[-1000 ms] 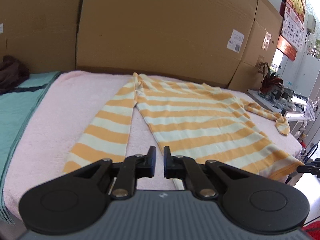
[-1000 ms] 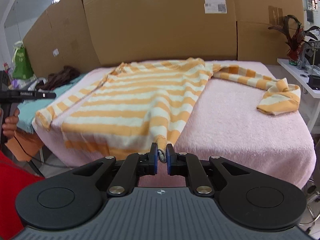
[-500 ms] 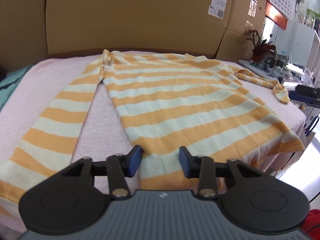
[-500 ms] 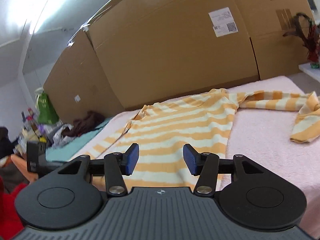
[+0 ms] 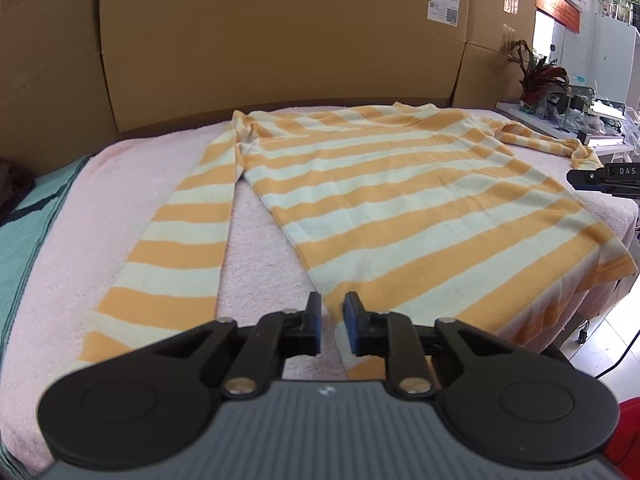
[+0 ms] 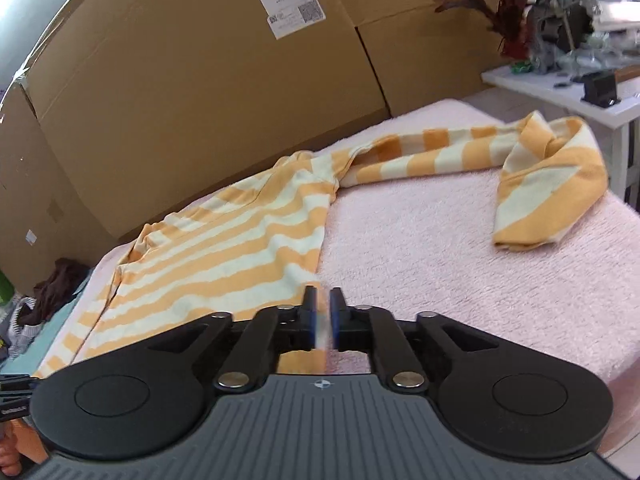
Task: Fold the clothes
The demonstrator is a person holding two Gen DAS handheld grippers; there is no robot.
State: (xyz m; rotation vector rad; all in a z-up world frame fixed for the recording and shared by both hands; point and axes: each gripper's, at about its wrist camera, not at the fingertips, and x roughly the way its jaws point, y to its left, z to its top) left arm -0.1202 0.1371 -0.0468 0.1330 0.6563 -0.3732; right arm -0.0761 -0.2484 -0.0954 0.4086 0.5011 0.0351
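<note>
A long-sleeved shirt [image 5: 400, 200] lies spread flat on the bench, its collar toward the far edge and its hem at the near edge. At the near right corner the hem hangs over the edge.

The left gripper [image 5: 333, 328] sits low over the near edge at the shirt's near left corner. Its blue pads stand a little apart. The shirt's side edge runs down into the gap along the right-hand pad, and pink towel [image 5: 120, 200] shows beside it. The pads do not press the cloth.

The right gripper [image 6: 324, 320] is at the shirt's other near corner, where the side edge meets the hem. Its jaws are closing, leaving only a thin slit. The shirt's edge sits in that slit, but blur hides whether the pads already pinch it.

The shirt is soft knit with wide orange and cream bands across body and sleeves. The left sleeve [image 5: 180, 248] lies straight along the body, reaching the near edge with a strip of towel between them. The right sleeve [image 6: 552, 176] runs out toward the bench's right edge, and its end is doubled back on itself in a loose fold.

The towel is pale pink, nubby terry covering the whole bench top. A teal cloth [image 5: 24, 240] lies along the bench's left edge. Plain brown cardboard boxes [image 5: 280, 40] with white labels stand as a wall behind the far edge.
</note>
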